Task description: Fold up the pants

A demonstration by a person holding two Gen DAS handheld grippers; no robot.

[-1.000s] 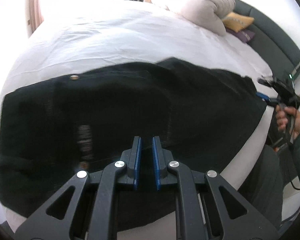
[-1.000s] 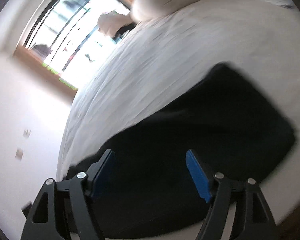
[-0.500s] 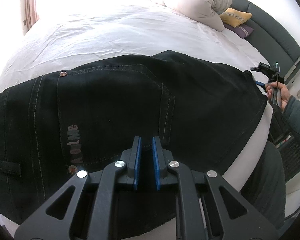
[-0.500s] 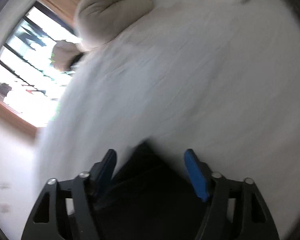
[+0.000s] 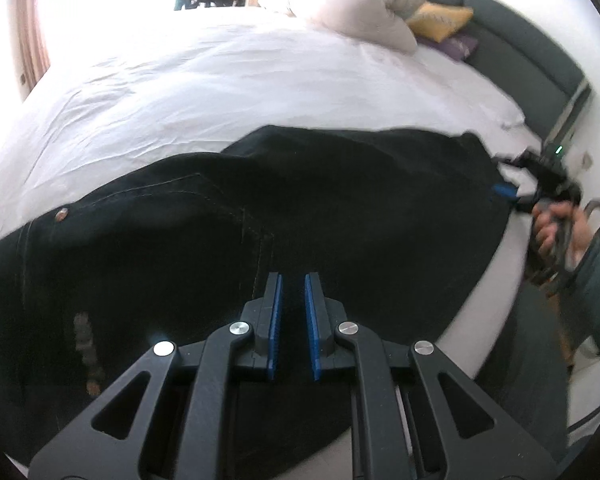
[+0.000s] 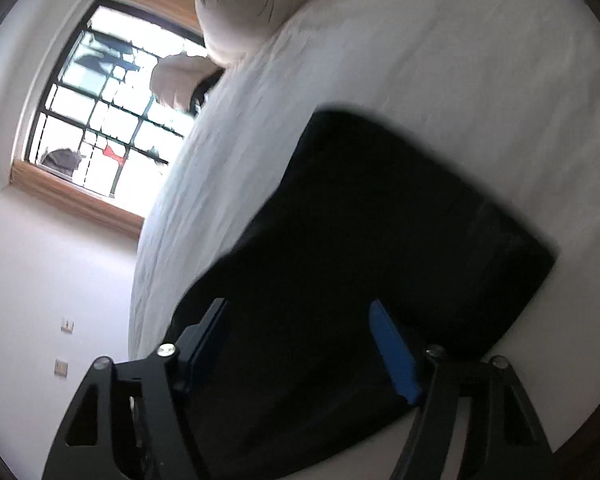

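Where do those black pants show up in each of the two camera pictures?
Left wrist: black pants across the middle, on the white bed.
Right wrist: pants fill the lower middle, slanting to the right.
Shared landmark: rolled cream duvet near the top.

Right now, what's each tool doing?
Left tool: shut, holding nothing.
Right tool: jaws closing, nothing gripped, over the black pants.

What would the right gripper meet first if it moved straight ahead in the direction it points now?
Most likely the black pants. The right gripper points down at them, its jaws wide and closing with nothing pinched between them. The cloth fills the line ahead, and the white bed sheet comes only beyond it. Depth is hard to judge through the blur.
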